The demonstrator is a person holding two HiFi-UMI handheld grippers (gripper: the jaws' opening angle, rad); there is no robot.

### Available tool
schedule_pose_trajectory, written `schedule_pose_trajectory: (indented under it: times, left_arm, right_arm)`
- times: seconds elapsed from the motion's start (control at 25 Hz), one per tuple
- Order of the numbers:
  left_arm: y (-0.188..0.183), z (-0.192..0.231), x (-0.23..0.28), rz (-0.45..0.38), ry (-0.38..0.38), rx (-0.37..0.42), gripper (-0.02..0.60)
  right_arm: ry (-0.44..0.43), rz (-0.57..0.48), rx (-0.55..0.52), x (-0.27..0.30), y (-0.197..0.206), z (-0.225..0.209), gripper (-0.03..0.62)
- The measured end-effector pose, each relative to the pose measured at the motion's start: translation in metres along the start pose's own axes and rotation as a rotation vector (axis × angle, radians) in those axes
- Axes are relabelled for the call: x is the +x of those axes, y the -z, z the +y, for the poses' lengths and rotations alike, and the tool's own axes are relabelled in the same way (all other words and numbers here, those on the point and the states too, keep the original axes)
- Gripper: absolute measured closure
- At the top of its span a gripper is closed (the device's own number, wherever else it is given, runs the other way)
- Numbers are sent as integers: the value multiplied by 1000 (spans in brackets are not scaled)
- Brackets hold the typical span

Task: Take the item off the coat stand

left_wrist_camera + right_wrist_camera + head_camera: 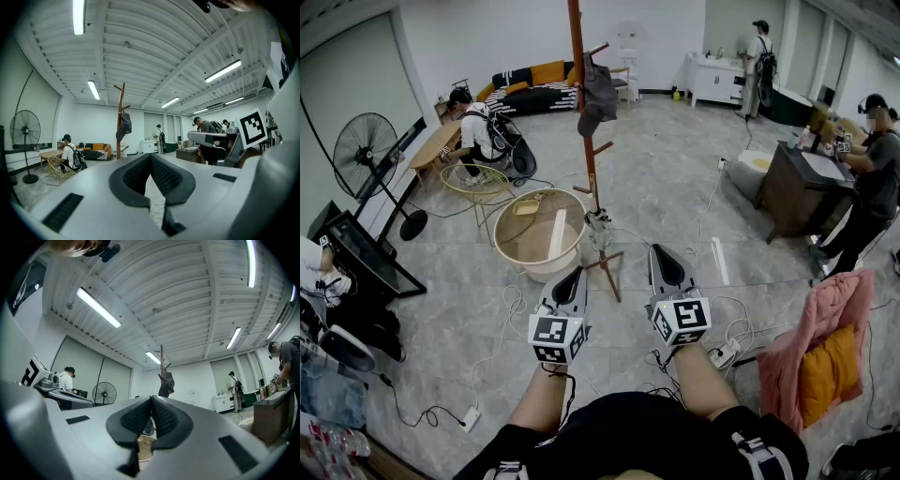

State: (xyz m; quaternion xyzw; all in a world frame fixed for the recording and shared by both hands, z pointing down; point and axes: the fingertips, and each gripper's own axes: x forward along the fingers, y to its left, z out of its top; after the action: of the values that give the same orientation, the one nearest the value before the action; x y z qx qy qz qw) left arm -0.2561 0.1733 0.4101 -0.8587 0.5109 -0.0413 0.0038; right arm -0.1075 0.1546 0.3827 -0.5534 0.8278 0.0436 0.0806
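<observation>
A tall wooden coat stand (584, 141) rises from the tiled floor ahead of me, its feet just beyond my grippers. A dark grey item (598, 94), a cap or small garment, hangs from an upper peg. My left gripper (577, 271) and right gripper (657, 250) are held side by side low in front of me, well short of the item, both shut and empty. In the left gripper view the stand (121, 101) and the item (124, 125) show far off. From the right gripper view the item (166, 383) hangs on the stand (161, 357) straight ahead.
A round wooden tub (540, 230) stands left of the stand's base, a wicker chair (476, 180) and a floor fan (370, 155) farther left. Cables and a power strip (724, 354) lie on the floor. A pink cloth with an orange cushion (825, 347) is at right. Several people work around the room.
</observation>
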Motion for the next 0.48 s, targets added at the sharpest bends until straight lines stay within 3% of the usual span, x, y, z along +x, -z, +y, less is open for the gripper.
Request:
schedule_pose_trajectory:
  times: [0.48]
  left_arm:
    - [-2,-46,63,12,-15,11,565]
  right_arm:
    - [-18,-13,23,3,-1,-75,579]
